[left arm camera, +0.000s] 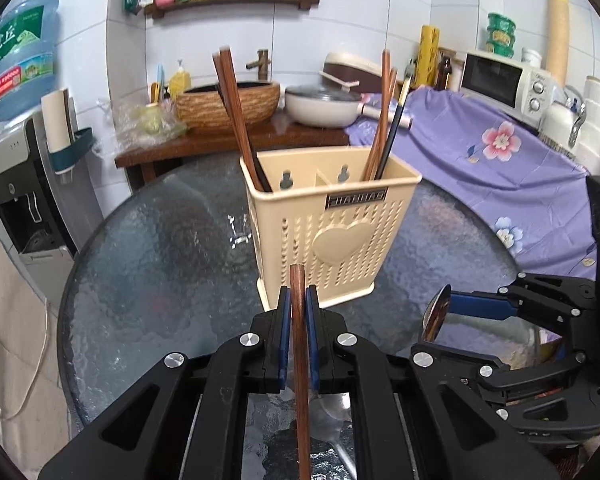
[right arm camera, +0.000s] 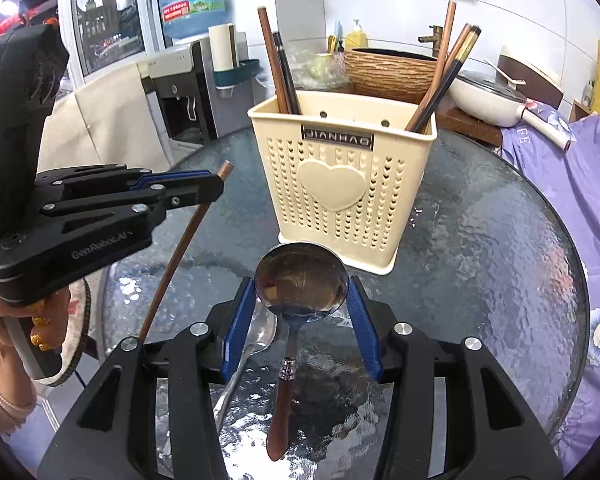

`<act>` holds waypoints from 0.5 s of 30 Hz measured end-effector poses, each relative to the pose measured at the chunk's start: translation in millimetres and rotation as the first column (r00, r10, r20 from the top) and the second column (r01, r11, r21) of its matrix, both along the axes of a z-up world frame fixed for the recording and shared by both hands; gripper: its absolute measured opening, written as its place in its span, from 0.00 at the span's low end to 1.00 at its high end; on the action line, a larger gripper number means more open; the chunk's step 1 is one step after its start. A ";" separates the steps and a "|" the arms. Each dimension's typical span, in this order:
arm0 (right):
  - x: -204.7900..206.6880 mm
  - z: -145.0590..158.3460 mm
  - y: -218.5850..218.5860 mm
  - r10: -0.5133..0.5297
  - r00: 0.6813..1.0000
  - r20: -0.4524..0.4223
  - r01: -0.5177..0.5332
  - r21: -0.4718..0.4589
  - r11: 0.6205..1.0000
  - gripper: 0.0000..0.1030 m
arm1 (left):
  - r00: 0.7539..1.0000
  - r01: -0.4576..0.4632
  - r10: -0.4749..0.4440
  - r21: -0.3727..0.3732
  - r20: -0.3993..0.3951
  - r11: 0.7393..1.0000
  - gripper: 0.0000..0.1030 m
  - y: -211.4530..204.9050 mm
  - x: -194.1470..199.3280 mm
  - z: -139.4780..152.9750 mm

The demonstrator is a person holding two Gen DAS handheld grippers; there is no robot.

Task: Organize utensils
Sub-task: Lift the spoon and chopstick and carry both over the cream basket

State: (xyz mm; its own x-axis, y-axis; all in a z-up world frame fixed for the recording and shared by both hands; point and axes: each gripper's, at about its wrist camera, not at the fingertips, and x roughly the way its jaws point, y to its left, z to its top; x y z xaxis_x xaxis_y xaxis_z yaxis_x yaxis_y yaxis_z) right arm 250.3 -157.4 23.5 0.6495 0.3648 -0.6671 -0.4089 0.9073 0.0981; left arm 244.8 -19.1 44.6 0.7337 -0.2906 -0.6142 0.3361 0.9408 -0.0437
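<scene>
Utensil caddy (right arm camera: 342,168): cream plastic, matt, perforated walls, smooth raised heart.
Round tabletop (right arm camera: 500,240): textured glass — rippled, glossy, catching glare.
Held chopstick (left arm camera: 299,344): dark reddish wood, smooth, faint sheen.
Ladle-shaped spoon (right arm camera: 300,276): polished metal bowl, mirror-bright; handle glossy brown, wood-like.
Second spoon (right arm camera: 256,340) lying on the glass: bare shiny metal.
Left gripper (left arm camera: 298,304) and right gripper (right arm camera: 300,292): matt black plastic bodies, blue ribbed pads, bright metal screw heads.
Cover (left arm camera: 480,160) beside the table — soft purple floral cloth.
</scene>
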 end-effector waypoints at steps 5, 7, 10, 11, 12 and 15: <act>-5.7 6.9 -2.7 -0.001 1.000 0.021 0.001 0.001 1.000 0.46 | 0.999 0.003 -0.003 -0.015 0.035 1.000 0.07 0.1 -9.3 13.6; -8.1 9.5 -2.5 0.000 1.000 0.028 0.000 -0.001 1.000 0.46 | 0.999 0.006 -0.005 -0.018 0.046 1.000 0.07 0.6 -12.5 17.1; -10.2 13.0 -0.9 0.000 0.999 0.034 0.000 0.001 1.000 0.46 | 0.998 0.007 -0.005 -0.025 0.060 1.000 0.07 1.6 -16.7 22.4; -10.2 13.1 -1.0 0.000 0.999 0.035 0.000 0.000 1.000 0.46 | 0.998 0.007 -0.005 -0.027 0.066 1.000 0.07 2.0 -18.3 24.2; -10.7 13.8 -2.1 0.000 0.999 0.036 0.000 -0.001 1.000 0.46 | 0.997 0.007 -0.005 -0.030 0.072 1.000 0.07 2.4 -20.0 26.2; -12.7 15.4 -2.9 -0.001 0.999 0.039 0.001 -0.001 1.000 0.46 | 0.996 0.010 -0.007 -0.036 0.086 0.999 0.07 4.5 -23.5 31.8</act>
State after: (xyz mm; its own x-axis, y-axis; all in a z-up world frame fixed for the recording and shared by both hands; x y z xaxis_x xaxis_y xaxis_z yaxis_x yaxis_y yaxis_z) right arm 237.6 -160.3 38.8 0.6755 0.3636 -0.6414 -0.4117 0.9077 0.0810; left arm 221.3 -14.6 76.4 0.7807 -0.3180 -0.5380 0.3477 0.9363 -0.0488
